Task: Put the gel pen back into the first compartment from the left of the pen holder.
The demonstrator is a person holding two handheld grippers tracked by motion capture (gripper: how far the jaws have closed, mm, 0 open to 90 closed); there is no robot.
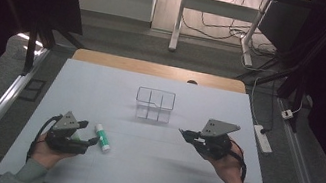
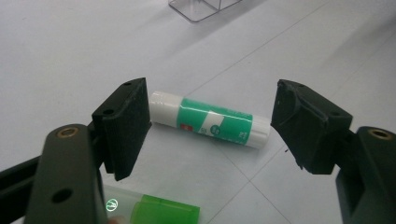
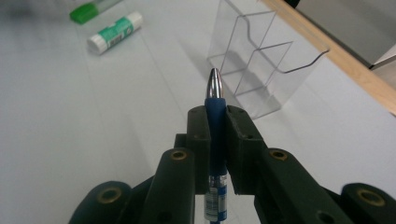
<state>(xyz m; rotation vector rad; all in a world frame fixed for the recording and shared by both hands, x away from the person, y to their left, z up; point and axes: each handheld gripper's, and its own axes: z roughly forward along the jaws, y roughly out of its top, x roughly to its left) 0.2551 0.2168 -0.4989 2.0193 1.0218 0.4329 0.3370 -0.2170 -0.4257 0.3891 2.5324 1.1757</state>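
A white and green glue stick (image 2: 210,123) lies on the white table sheet, crosswise just beyond the tips of my left gripper (image 2: 212,109). Its jaws stand wide open, one on each side of the stick, and do not touch it. In the high view the left gripper (image 1: 90,140) rests low at the front left beside the glue stick (image 1: 103,138). My right gripper (image 3: 215,116) is shut on a blue pen (image 3: 215,100) whose silver tip points toward a clear divided organizer (image 3: 261,60). The right gripper (image 1: 187,135) hovers to the right of the organizer (image 1: 154,104).
A green-capped marker (image 2: 163,212) lies close under the left gripper, near the glue stick (image 3: 114,32). The table's wooden far edge (image 3: 336,51) runs just behind the organizer. A power strip (image 1: 263,138) lies on the floor to the right.
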